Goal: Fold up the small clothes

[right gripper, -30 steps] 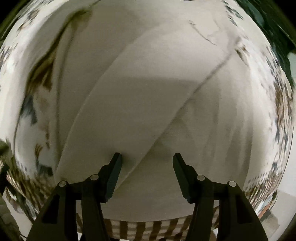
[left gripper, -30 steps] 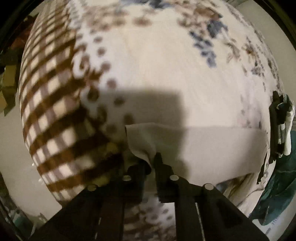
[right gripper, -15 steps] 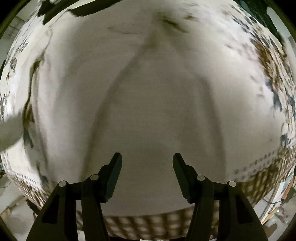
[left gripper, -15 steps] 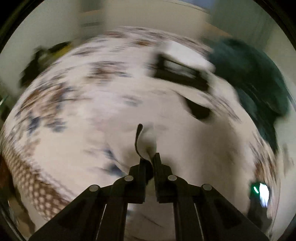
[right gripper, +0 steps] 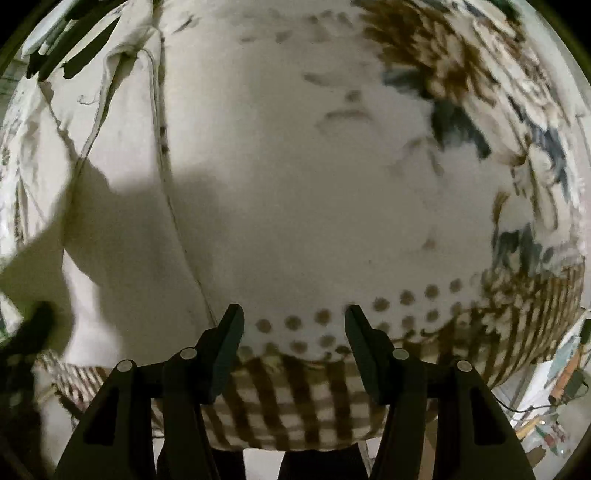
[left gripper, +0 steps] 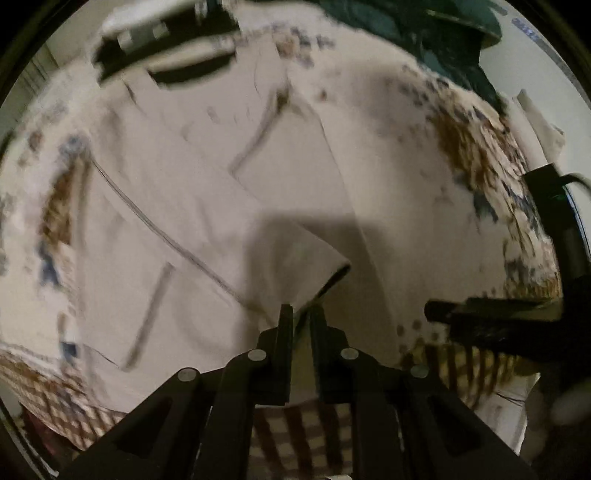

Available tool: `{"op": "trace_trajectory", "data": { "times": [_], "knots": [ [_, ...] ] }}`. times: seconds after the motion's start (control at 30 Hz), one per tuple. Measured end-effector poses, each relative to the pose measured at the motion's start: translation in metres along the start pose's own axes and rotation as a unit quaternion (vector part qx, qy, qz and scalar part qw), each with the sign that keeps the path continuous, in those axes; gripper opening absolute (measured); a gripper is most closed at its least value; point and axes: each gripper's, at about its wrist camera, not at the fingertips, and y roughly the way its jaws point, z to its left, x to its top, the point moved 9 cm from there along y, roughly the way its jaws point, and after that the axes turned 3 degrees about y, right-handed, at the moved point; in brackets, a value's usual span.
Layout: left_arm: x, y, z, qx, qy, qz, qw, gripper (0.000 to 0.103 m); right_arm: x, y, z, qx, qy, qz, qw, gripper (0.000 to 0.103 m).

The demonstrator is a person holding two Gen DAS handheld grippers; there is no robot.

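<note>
A pale cream garment (left gripper: 192, 206) lies spread on a floral tablecloth (left gripper: 472, 147). My left gripper (left gripper: 301, 314) is shut on a corner flap of the garment (left gripper: 295, 258) and holds it lifted over the rest of the cloth. In the right wrist view the same garment (right gripper: 122, 221) lies at the left, with seams running down it. My right gripper (right gripper: 293, 317) is open and empty, over bare tablecloth (right gripper: 314, 184) to the right of the garment. The right gripper also shows in the left wrist view (left gripper: 498, 321) at the right edge.
A black-and-white folded item (left gripper: 162, 48) lies at the far edge, and a dark green cloth (left gripper: 424, 33) at the far right. The tablecloth has a dotted band (right gripper: 369, 314) and a brown checked border (right gripper: 295, 402) at the near edge.
My left gripper has swung round with the garment's corner and now holds it over the spread cloth. My right gripper has moved off the garment to the right, over bare tablecloth.
</note>
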Motion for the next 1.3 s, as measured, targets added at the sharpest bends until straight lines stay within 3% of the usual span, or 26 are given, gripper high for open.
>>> {"op": "trace_trajectory", "data": {
  "times": [0.03, 0.07, 0.1, 0.13, 0.17, 0.33, 0.5, 0.57, 0.6, 0.63, 0.67, 0.77, 0.87, 1.0, 1.07, 1.13, 1.17, 1.2, 1.27, 1.3],
  "knots": [
    [-0.005, 0.0, 0.003, -0.006, -0.006, 0.004, 1.0, 0.02, -0.001, 0.0, -0.008, 0.012, -0.001, 0.001, 1.0, 0.059],
    [-0.008, -0.002, 0.006, -0.018, -0.016, 0.003, 0.9997, 0.034, -0.002, -0.001, -0.012, 0.021, -0.002, 0.001, 1.0, 0.059],
    [-0.01, -0.007, 0.014, -0.026, -0.032, 0.003, 0.9991, 0.056, -0.005, -0.002, -0.013, 0.03, -0.004, -0.001, 1.0, 0.059],
    [-0.013, -0.011, 0.023, -0.031, -0.054, 0.004, 0.9981, 0.069, -0.006, -0.006, -0.013, 0.04, -0.005, -0.004, 0.999, 0.059],
    [-0.017, -0.015, 0.036, -0.035, -0.081, 0.006, 0.9961, 0.092, -0.006, -0.013, -0.012, 0.05, -0.006, -0.007, 0.999, 0.059],
    [-0.053, -0.039, 0.135, 0.02, -0.209, -0.011, 0.9775, 0.094, 0.009, -0.046, 0.008, 0.115, -0.016, -0.01, 0.993, 0.059],
    [-0.105, -0.036, 0.219, 0.082, -0.292, 0.007, 0.9528, 0.094, 0.023, -0.066, 0.06, 0.161, -0.053, -0.016, 0.985, 0.059],
    [-0.12, -0.028, 0.237, 0.093, -0.302, 0.019, 0.9487, 0.094, 0.022, -0.047, 0.075, 0.141, -0.079, -0.013, 0.987, 0.059],
    [-0.126, -0.025, 0.242, 0.093, -0.302, 0.024, 0.9483, 0.094, 0.021, -0.031, 0.067, 0.074, -0.096, -0.009, 0.993, 0.059],
    [-0.131, -0.021, 0.244, 0.094, -0.302, 0.03, 0.9483, 0.094, 0.021, -0.021, 0.061, 0.037, -0.1, -0.003, 0.994, 0.059],
    [-0.138, -0.017, 0.246, 0.091, -0.304, 0.038, 0.9475, 0.094, 0.022, -0.018, 0.059, 0.034, -0.095, 0.005, 0.995, 0.059],
    [-0.151, -0.011, 0.242, 0.044, -0.321, 0.036, 0.9453, 0.094, 0.02, -0.037, 0.042, 0.084, -0.045, 0.01, 0.995, 0.059],
    [-0.158, -0.005, 0.229, 0.004, -0.322, 0.027, 0.9464, 0.094, 0.008, -0.052, 0.005, 0.114, -0.004, 0.027, 0.993, 0.059],
    [-0.17, 0.001, 0.216, -0.042, -0.34, 0.024, 0.9391, 0.093, -0.009, -0.042, -0.019, 0.146, 0.014, 0.072, 0.987, 0.059],
    [-0.173, 0.0, 0.208, -0.059, -0.333, 0.019, 0.9408, 0.093, -0.012, -0.035, -0.027, 0.158, 0.01, 0.085, 0.984, 0.059],
    [-0.17, -0.002, 0.199, -0.071, -0.315, 0.015, 0.9464, 0.065, -0.014, -0.031, -0.034, 0.172, 0.018, 0.083, 0.981, 0.059],
    [-0.167, -0.003, 0.195, -0.071, -0.305, 0.022, 0.9495, 0.023, -0.014, -0.031, -0.035, 0.179, 0.027, 0.082, 0.98, 0.059],
    [-0.167, -0.001, 0.191, -0.078, -0.3, 0.029, 0.9501, 0.005, -0.015, -0.031, -0.04, 0.182, 0.04, 0.08, 0.979, 0.057],
    [-0.166, -0.004, 0.184, -0.09, -0.301, 0.026, 0.9491, 0.004, -0.017, -0.035, -0.047, 0.2, 0.059, 0.078, 0.975, 0.038],
    [-0.167, -0.006, 0.181, -0.089, -0.3, 0.026, 0.9493, 0.004, -0.021, -0.036, -0.047, 0.204, 0.063, 0.086, 0.973, 0.017]
  ]
}}
